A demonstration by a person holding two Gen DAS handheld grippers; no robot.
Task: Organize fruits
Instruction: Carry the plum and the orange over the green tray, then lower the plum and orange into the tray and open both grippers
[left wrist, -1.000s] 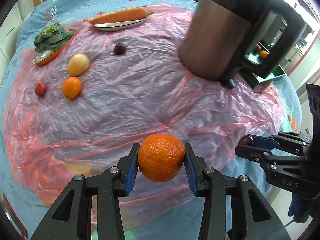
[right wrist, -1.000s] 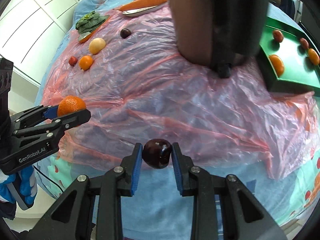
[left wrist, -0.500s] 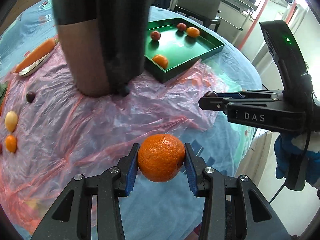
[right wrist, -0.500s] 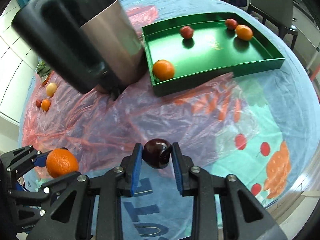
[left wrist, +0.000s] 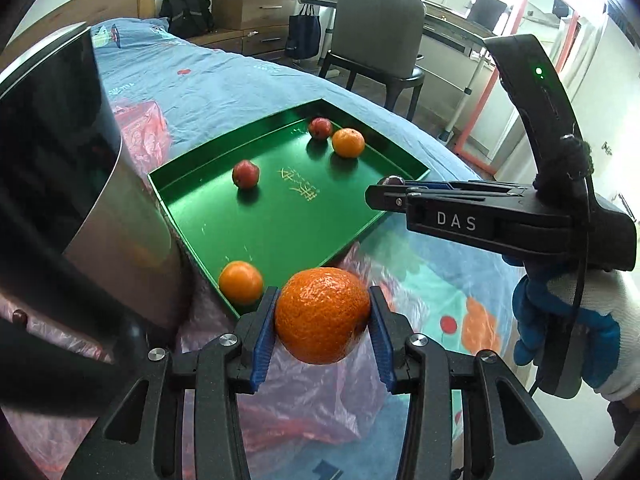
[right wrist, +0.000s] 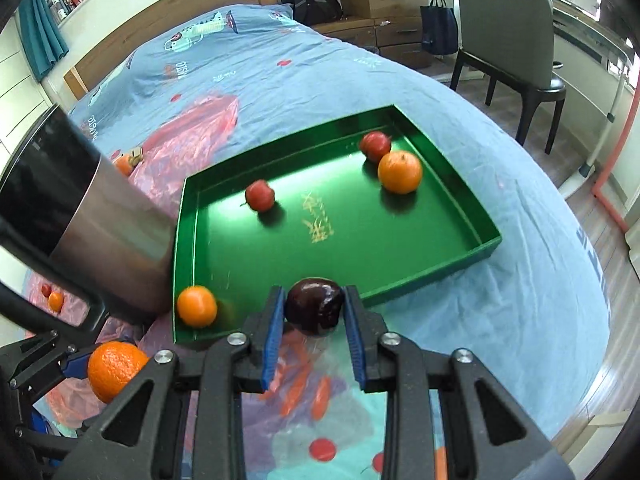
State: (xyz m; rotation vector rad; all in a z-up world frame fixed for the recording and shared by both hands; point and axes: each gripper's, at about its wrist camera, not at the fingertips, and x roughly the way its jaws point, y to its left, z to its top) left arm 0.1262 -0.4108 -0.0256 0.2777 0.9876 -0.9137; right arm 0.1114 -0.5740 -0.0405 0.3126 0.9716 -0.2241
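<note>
My left gripper (left wrist: 322,316) is shut on a large orange (left wrist: 322,315), held just short of the near corner of the green tray (left wrist: 280,220). My right gripper (right wrist: 314,308) is shut on a dark plum (right wrist: 315,307), hanging over the tray's near rim (right wrist: 420,280). In the left wrist view the right gripper (left wrist: 390,192) reaches in from the right above the tray's edge. The tray holds two small oranges (right wrist: 197,306) (right wrist: 400,172) and two red fruits (right wrist: 260,195) (right wrist: 375,146). In the right wrist view the left gripper with its orange (right wrist: 116,368) sits at the lower left.
A tall steel and black jug (left wrist: 72,184) stands right beside the tray's left side on pink plastic sheeting (left wrist: 304,396) over the blue bedcover (right wrist: 540,260). A small orange (right wrist: 56,301) and a red fruit (right wrist: 46,290) lie behind the jug. A chair (right wrist: 516,48) and drawers stand beyond the bed.
Both grippers have swung from the pink sheeting side past the jug to the green tray, each keeping its fruit. The tray now fills the middle of both views.
</note>
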